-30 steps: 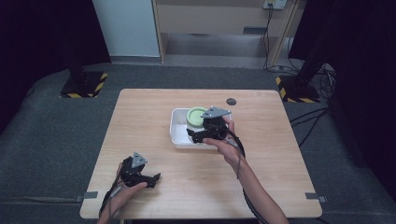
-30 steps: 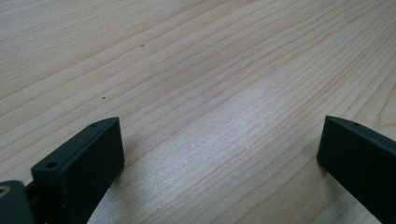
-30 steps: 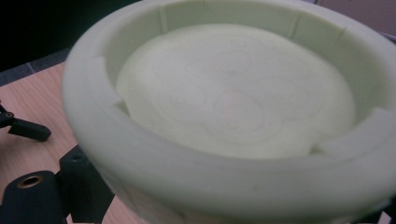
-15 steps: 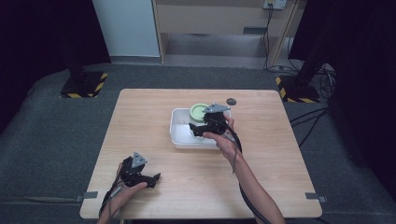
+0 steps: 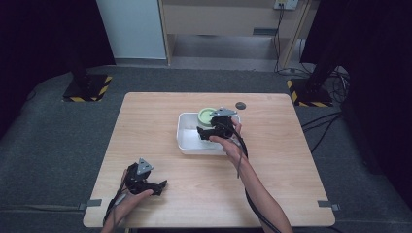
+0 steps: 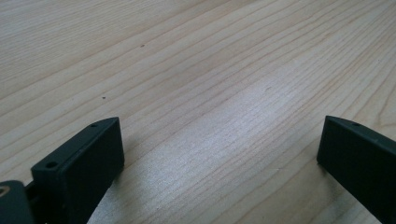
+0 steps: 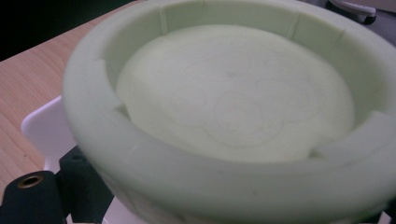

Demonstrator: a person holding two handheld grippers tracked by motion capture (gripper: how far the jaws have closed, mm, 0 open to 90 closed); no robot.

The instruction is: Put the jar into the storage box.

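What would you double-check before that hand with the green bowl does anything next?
1. Right gripper clamped on the green bowl: cannot tell; its jaws sit low at the bowl's near wall.
2. Bowl over the white tray: ok.
3. Bowl empty: ok.
4. Left gripper apart from the tray: ok, jaws open over bare table.
5. Small dark disc away from the bowl: ok.

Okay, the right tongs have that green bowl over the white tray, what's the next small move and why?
Probably lower the green bowl gently into the white tray, then open. The right tongs seem shut on its near rim over the tray, and whether it rests yet is unclear. The left tongs sit open on the table.
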